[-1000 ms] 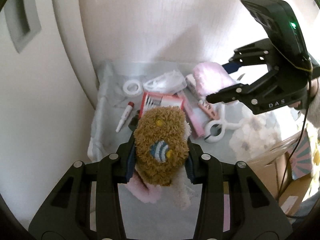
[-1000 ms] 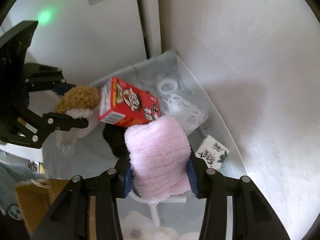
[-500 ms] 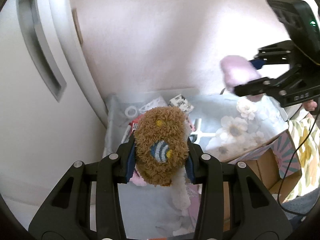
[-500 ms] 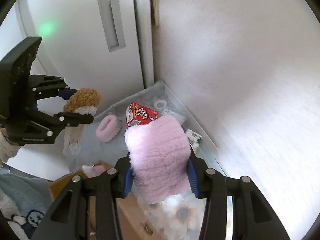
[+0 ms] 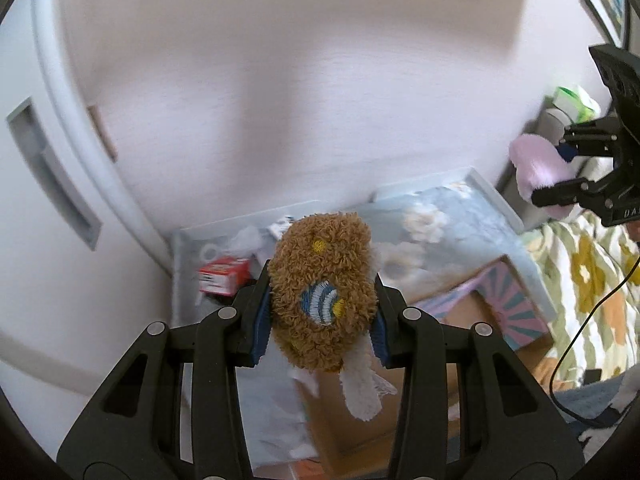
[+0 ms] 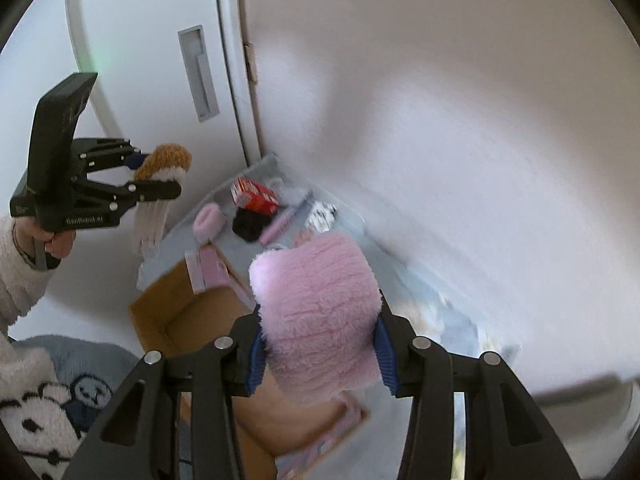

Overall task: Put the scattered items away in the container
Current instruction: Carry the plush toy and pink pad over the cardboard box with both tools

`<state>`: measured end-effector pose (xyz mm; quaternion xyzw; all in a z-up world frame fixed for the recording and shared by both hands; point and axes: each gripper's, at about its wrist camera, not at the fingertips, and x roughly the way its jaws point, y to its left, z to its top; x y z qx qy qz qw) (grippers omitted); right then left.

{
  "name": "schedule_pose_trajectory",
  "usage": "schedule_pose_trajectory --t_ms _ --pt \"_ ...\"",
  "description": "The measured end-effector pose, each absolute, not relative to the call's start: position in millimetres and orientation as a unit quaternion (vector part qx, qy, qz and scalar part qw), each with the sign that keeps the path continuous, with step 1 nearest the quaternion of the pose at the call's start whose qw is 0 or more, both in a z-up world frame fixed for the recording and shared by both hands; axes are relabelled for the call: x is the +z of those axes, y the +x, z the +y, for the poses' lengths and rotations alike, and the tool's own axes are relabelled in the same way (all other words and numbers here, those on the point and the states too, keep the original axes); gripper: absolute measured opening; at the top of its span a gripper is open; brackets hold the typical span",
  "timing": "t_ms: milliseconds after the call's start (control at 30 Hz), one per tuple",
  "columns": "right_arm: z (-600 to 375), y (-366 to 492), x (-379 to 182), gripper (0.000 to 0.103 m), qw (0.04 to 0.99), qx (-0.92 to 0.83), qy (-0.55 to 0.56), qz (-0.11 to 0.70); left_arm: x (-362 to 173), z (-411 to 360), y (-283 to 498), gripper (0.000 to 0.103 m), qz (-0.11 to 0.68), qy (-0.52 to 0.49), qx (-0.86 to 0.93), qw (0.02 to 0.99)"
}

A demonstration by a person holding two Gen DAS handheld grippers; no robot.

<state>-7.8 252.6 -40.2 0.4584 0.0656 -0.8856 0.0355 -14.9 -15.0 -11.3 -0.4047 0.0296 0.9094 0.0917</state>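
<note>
My left gripper (image 5: 320, 312) is shut on a brown fuzzy sock (image 5: 320, 280) with a white cuff, held high above the surface; it also shows in the right wrist view (image 6: 160, 184). My right gripper (image 6: 320, 344) is shut on a pink fluffy item (image 6: 316, 312), also raised; it shows at the right edge of the left wrist view (image 5: 538, 168). An open cardboard box (image 6: 192, 320) stands below both grippers. On the light blue floral cloth (image 5: 452, 216) lie a red box (image 6: 256, 196), a pink fluffy piece (image 6: 208, 220), a black item (image 6: 250, 224) and other small things.
A white wall (image 6: 440, 100) runs behind the cloth, and a white door with a recessed handle (image 6: 198, 72) stands at the left. A floral blanket (image 5: 592, 280) lies to the right in the left wrist view. A blue panda fabric (image 6: 60, 400) is at the lower left.
Both grippers have risen and pulled back from the cloth with their items still held. The scattered things now look smaller and farther, and the cardboard box has come into view.
</note>
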Motion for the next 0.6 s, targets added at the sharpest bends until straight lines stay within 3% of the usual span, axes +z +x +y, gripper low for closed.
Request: schedule_pose_trajectory --t_ms 600 --pt "274.6 93.3 -74.6 0.042 -0.003 -0.868 0.497 -0.001 -59.2 56.1 9.1 0.037 0.027 -0.453 0.882 0.128"
